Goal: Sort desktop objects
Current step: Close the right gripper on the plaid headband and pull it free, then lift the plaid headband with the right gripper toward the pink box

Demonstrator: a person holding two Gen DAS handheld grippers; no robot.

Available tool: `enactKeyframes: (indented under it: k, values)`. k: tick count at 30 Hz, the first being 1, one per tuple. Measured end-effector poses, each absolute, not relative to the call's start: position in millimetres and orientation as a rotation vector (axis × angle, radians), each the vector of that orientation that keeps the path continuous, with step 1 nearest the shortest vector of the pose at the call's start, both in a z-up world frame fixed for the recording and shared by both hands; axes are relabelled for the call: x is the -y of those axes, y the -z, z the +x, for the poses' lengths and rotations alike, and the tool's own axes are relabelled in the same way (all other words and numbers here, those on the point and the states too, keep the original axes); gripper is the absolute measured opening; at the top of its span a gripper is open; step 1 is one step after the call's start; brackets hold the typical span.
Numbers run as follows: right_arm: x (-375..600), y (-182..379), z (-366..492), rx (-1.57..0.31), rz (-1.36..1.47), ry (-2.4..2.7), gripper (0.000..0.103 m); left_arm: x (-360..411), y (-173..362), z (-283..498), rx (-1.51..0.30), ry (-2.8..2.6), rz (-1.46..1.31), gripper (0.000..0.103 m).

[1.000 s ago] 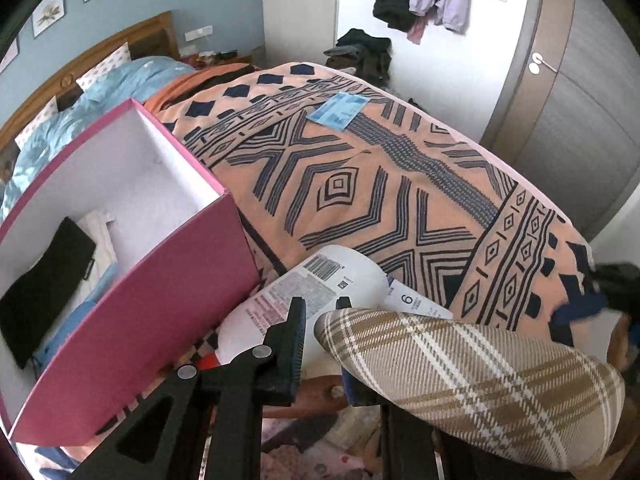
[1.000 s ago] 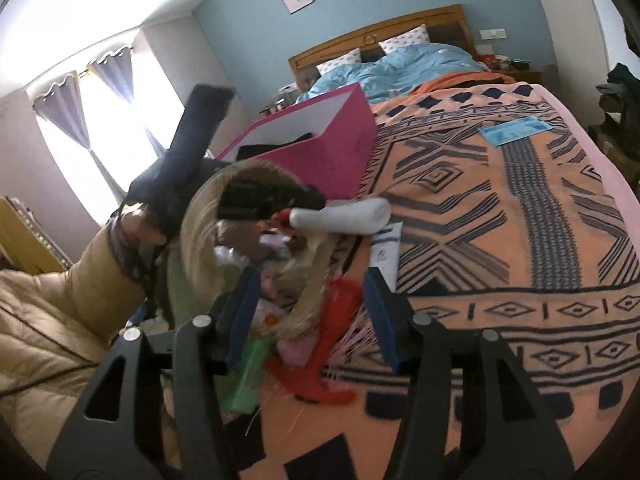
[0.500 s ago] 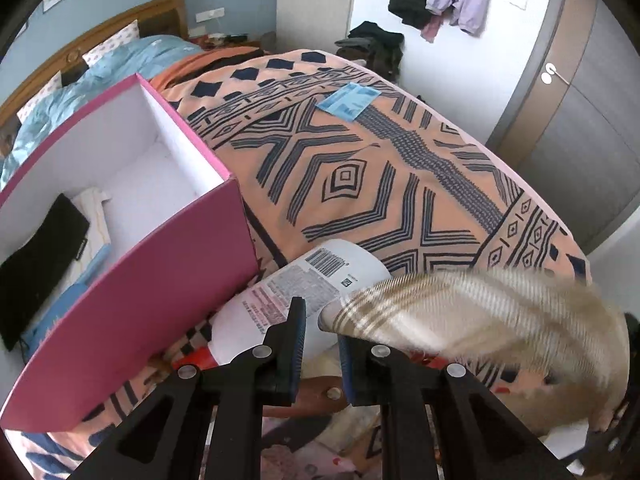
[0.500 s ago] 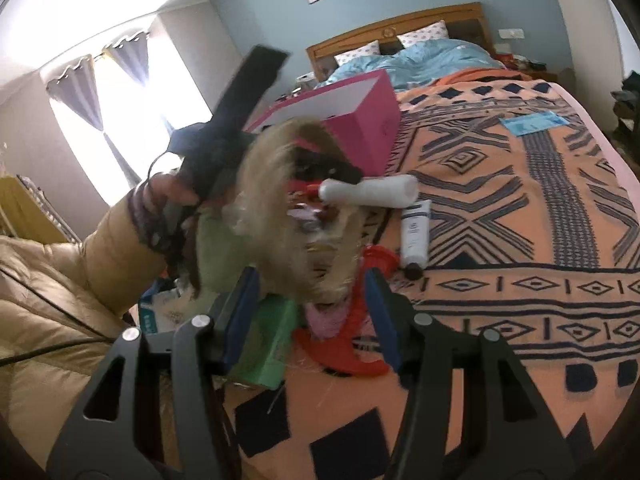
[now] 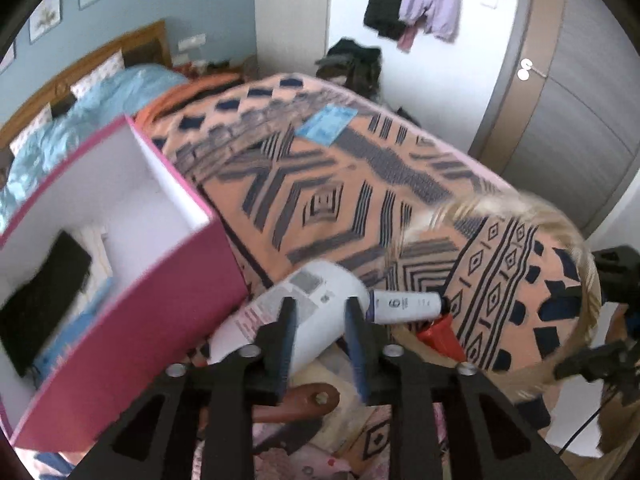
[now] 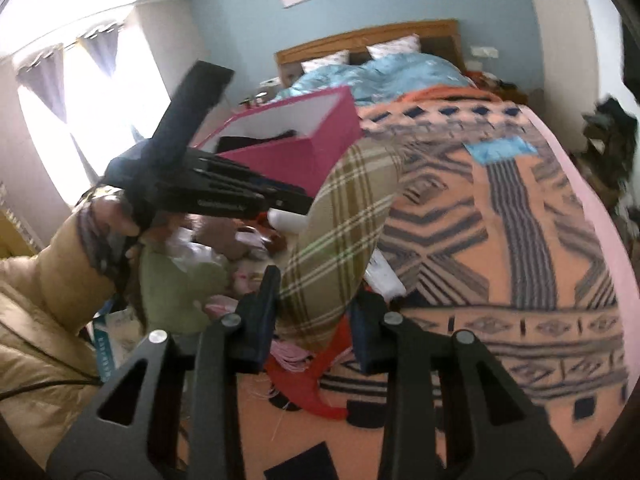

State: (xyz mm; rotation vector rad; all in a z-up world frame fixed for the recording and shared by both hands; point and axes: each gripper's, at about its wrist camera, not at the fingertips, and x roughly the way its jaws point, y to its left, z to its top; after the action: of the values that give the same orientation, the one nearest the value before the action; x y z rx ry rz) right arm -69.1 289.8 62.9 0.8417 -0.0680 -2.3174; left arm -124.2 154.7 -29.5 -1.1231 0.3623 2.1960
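Note:
My right gripper (image 6: 314,304) is shut on a beige plaid headband (image 6: 340,232) and holds it above the bed; in the left wrist view the band (image 5: 516,216) is a blurred hoop at the right. My left gripper (image 5: 318,320) is open, its jaws either side of a large white bottle (image 5: 296,316) lying on the patterned blanket. A small white tube (image 5: 404,304) lies just right of it. The pink box (image 5: 132,304) stands open at the left with a black item (image 5: 44,300) inside.
A pile of small items, with a red piece (image 6: 308,384) and a green object (image 6: 176,292), lies at the bed's near end. A blue packet (image 5: 326,126) lies farther up the blanket (image 5: 320,200). A door (image 5: 580,100) stands at the right.
The plaid headband left my left gripper's jaws and now sits in my right gripper. My left gripper opened and moved over the white bottle. The right gripper closed on the band.

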Motion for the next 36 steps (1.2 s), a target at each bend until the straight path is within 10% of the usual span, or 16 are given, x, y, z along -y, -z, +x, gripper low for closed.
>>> enactKeyframes:
  k: [10, 26, 28, 30, 36]
  values:
    - [-267.0, -108.1, -89.2, 0.075, 0.761, 1.995, 0.030, -146.5, -4.3, -96.6, -0.370, -2.087, -0.868, 0.065]
    - [-226.1, -101.5, -133.3, 0.407, 0.748, 1.489, 0.021, -91.6, -2.0, -99.8, -0.176, -2.123, -0.822, 0.067]
    - [-225.3, -90.4, -146.1, 0.474, 0.779, 1.450, 0.021, -88.7, -1.3, -99.5, -0.147, -2.106, -0.819, 0.063]
    - [-226.4, -76.4, -161.3, 0.534, 0.819, 1.446, 0.021, -90.3, 3.7, -102.8, -0.161, -2.110, -0.865, 0.037]
    - [-229.5, -50.0, -191.1, 0.586, 0.904, 1.533, 0.026, -84.0, 23.6, -118.7, -0.138, -2.144, -1.023, 0.029]
